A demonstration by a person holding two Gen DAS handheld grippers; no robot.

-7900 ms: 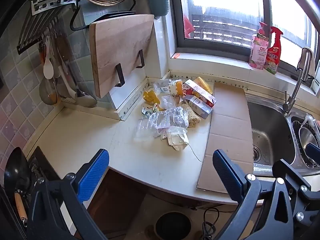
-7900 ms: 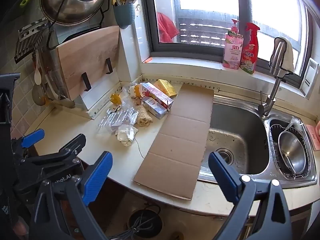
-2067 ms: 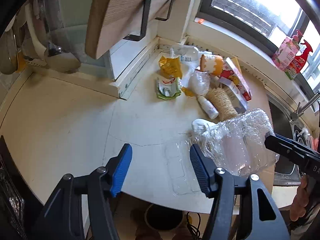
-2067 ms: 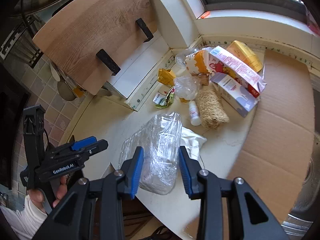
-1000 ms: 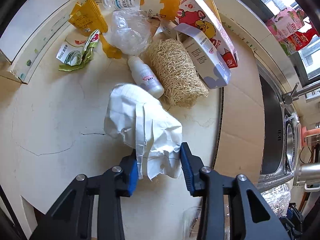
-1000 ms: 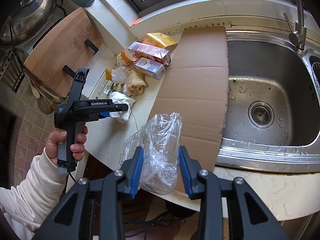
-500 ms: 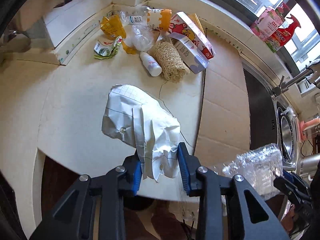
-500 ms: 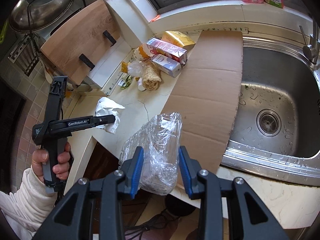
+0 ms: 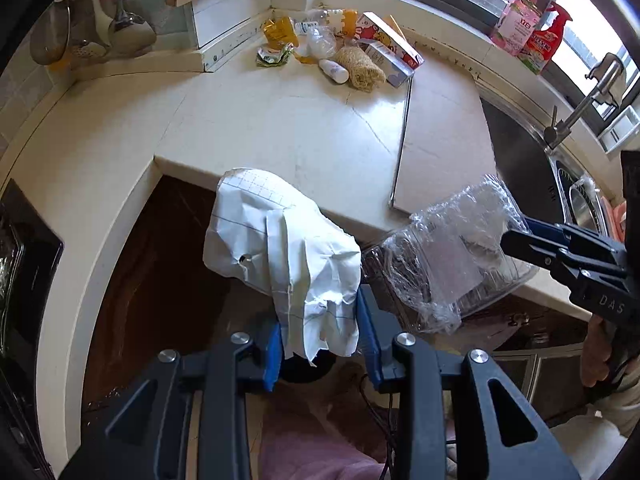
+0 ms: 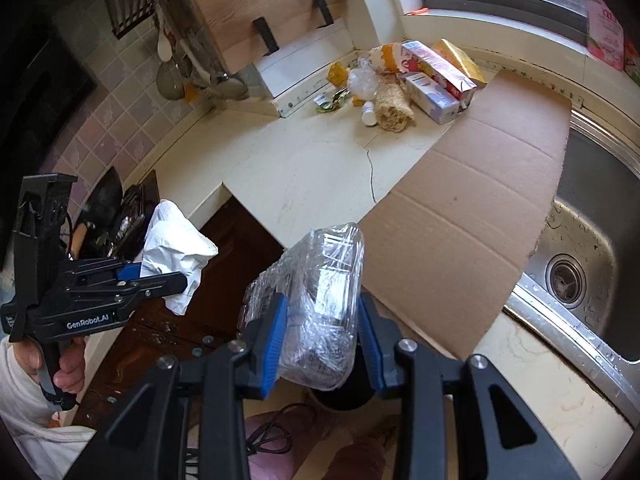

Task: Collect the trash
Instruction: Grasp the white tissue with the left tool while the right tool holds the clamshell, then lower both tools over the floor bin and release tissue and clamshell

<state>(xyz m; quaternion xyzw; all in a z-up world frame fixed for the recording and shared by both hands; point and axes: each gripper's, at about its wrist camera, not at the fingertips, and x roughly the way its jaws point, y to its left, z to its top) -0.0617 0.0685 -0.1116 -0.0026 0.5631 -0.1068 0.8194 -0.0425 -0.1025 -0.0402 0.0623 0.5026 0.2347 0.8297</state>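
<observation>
My left gripper (image 9: pixel 318 332) is shut on a crumpled white paper (image 9: pixel 280 256) and holds it off the counter edge, over a dark round bin (image 9: pixel 300 368) on the floor. My right gripper (image 10: pixel 322 340) is shut on a crumpled clear plastic tray (image 10: pixel 320 300), also past the counter edge above the bin (image 10: pixel 340 398). The tray shows in the left wrist view (image 9: pixel 452 252), the paper in the right wrist view (image 10: pixel 176 248). More trash lies in the counter's back corner: a loofah (image 9: pixel 360 68), cartons (image 9: pixel 390 46), a small white bottle (image 9: pixel 332 70), wrappers (image 9: pixel 276 44).
A flat cardboard sheet (image 10: pixel 472 208) lies on the counter (image 9: pixel 280 132) beside the steel sink (image 10: pixel 592 216). A wooden cutting board (image 10: pixel 264 4) and hanging utensils stand at the back wall. Spray bottles (image 9: pixel 528 28) stand on the sill. Cables (image 10: pixel 272 436) lie on the floor.
Both grippers have drawn back from the counter with their loads and lowered past its front edge, now over the floor bin.
</observation>
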